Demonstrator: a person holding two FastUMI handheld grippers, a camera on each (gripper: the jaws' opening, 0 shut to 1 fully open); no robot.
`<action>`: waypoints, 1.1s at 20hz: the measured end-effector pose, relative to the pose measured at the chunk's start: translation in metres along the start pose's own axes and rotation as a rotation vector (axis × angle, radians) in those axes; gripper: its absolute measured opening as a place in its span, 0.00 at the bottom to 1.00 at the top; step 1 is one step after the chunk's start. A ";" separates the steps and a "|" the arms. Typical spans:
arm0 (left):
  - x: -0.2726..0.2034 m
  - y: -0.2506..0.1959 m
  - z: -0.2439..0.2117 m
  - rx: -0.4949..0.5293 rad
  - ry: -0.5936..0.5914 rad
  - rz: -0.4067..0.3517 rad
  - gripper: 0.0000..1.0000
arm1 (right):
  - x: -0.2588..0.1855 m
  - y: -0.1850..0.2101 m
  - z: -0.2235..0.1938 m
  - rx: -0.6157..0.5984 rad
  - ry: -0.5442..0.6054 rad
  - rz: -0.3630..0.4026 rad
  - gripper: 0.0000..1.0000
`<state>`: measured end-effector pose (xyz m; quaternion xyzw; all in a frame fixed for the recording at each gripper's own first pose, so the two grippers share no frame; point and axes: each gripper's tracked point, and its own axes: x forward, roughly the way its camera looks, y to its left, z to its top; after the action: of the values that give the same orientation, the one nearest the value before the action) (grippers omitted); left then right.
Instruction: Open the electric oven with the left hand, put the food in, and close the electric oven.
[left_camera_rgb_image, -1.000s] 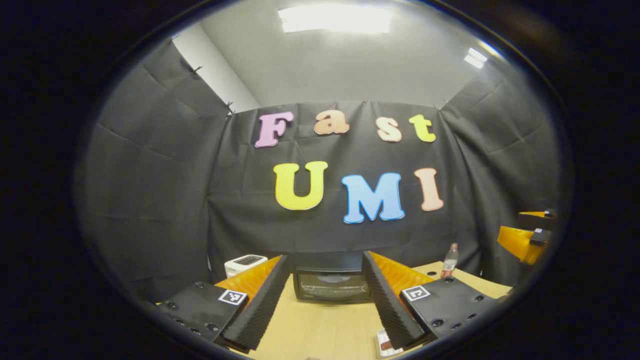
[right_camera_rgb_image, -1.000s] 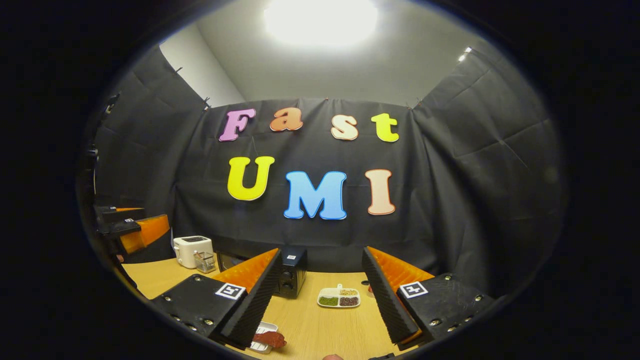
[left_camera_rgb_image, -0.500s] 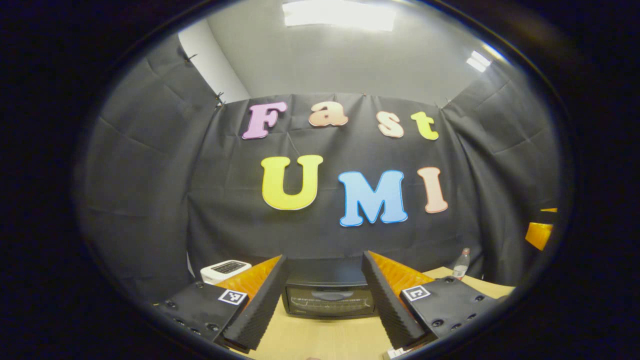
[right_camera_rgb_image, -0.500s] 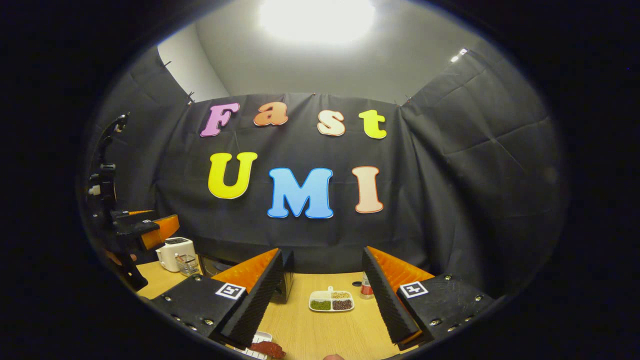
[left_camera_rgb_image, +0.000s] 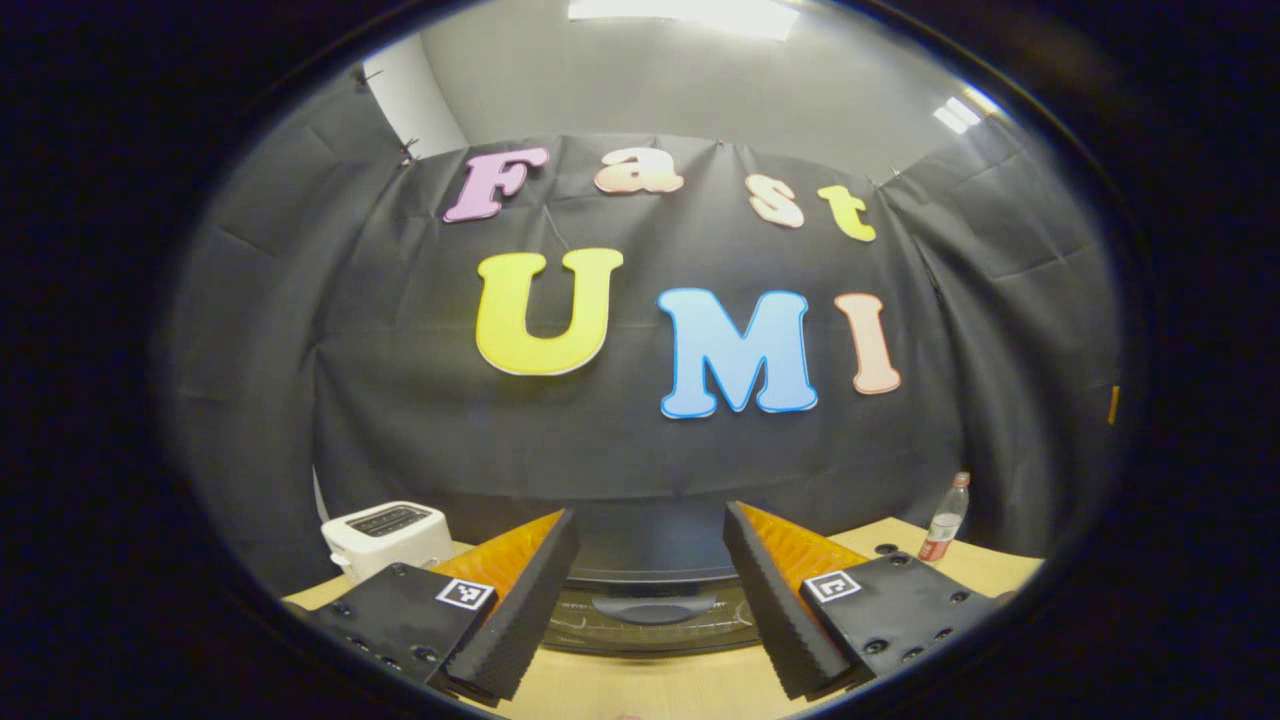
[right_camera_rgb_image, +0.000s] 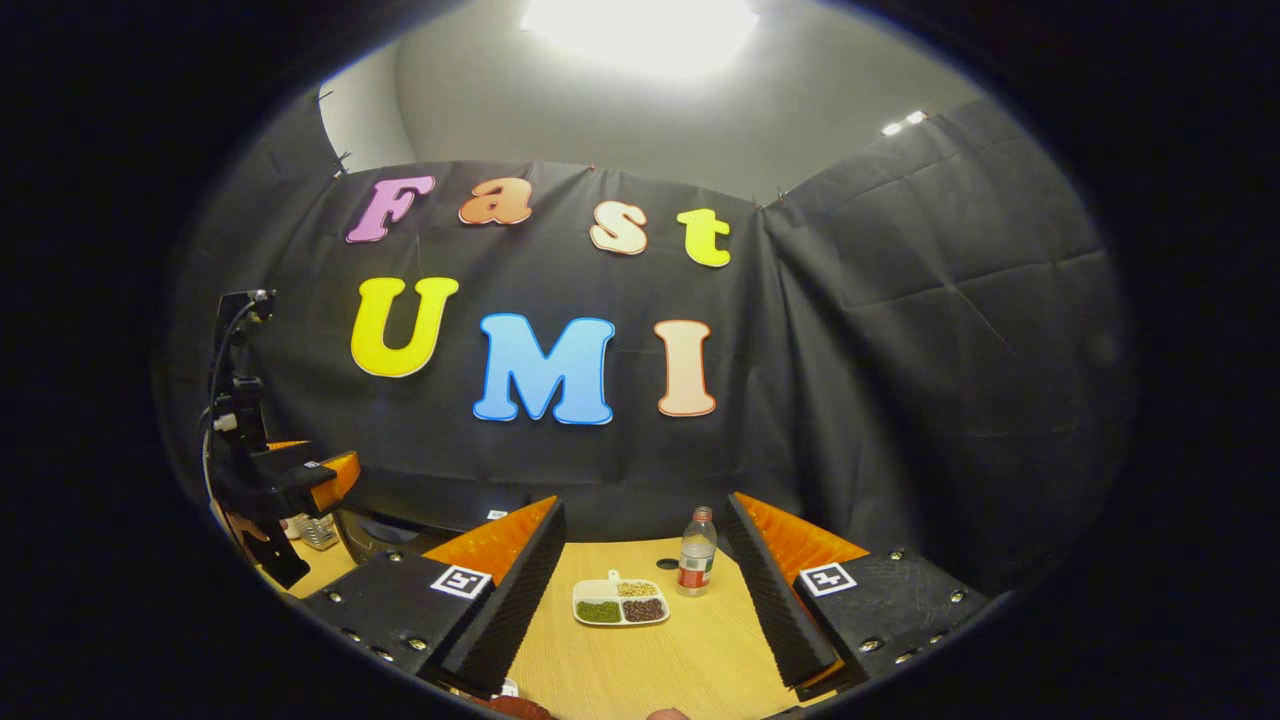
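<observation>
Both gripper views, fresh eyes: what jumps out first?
In the left gripper view, the electric oven sits dead ahead between the open jaws of the left gripper, door shut, with a white toaster to its left. In the right gripper view, a divided snack tray and a bottle stand on the wooden table between the right gripper jaws.

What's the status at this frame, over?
Left tool open, lined up on oven handle, no contact. Right tool open, empty, over table. Oven door shut. Nothing between left tool and handle.

Left gripper (left_camera_rgb_image: 650, 600) — screwed plates, square markers.
</observation>
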<state>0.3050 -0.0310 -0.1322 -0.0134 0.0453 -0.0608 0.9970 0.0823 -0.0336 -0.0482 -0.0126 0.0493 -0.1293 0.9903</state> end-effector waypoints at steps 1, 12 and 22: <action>0.010 0.000 -0.010 -0.004 0.015 -0.004 0.97 | 0.000 -0.001 -0.003 -0.003 0.012 -0.016 0.96; 0.074 -0.001 -0.103 0.018 0.145 -0.009 0.92 | -0.005 -0.012 -0.012 -0.085 0.084 -0.085 0.96; 0.062 -0.003 -0.127 0.041 0.167 -0.003 0.97 | -0.011 -0.012 -0.013 -0.122 0.096 -0.058 0.96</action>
<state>0.3540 -0.0444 -0.2643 0.0123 0.1272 -0.0643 0.9897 0.0668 -0.0425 -0.0597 -0.0683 0.1043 -0.1549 0.9800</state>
